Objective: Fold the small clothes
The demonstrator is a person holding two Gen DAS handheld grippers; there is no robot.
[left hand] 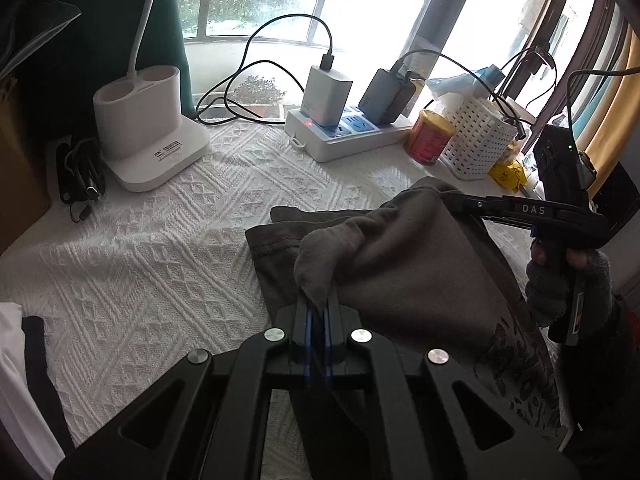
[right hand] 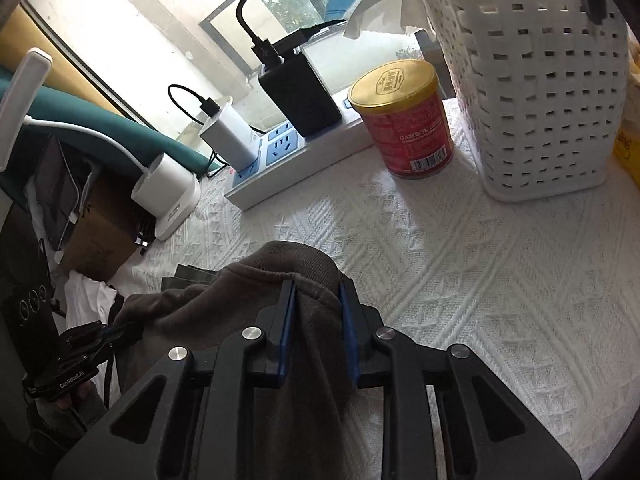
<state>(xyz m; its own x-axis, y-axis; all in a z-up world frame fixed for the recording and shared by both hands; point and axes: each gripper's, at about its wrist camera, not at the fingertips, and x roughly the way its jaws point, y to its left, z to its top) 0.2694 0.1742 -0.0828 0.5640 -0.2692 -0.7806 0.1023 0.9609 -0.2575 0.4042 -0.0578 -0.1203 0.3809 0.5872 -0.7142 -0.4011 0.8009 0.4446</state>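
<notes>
A dark grey-brown garment [left hand: 420,264] with a dark print lies bunched on the white textured cloth [left hand: 160,260]. My left gripper [left hand: 318,302] is shut on a fuzzy corner of it, which pokes up between the blue pads. In the right wrist view a thick fold of the garment [right hand: 248,292] fills the gap between my right gripper's [right hand: 316,294] blue pads, which press on it from both sides. From the left wrist view, the right gripper [left hand: 456,202] pinches the garment's far edge, held by a gloved hand [left hand: 568,280]. The left gripper [right hand: 116,330] shows at the right wrist view's lower left.
Along the back stand a white lamp base [left hand: 140,120], a power strip [left hand: 344,136] with chargers and cables, a red can [left hand: 430,138] and a white woven basket [left hand: 476,140]. A white and black cloth [left hand: 16,360] lies at the left edge.
</notes>
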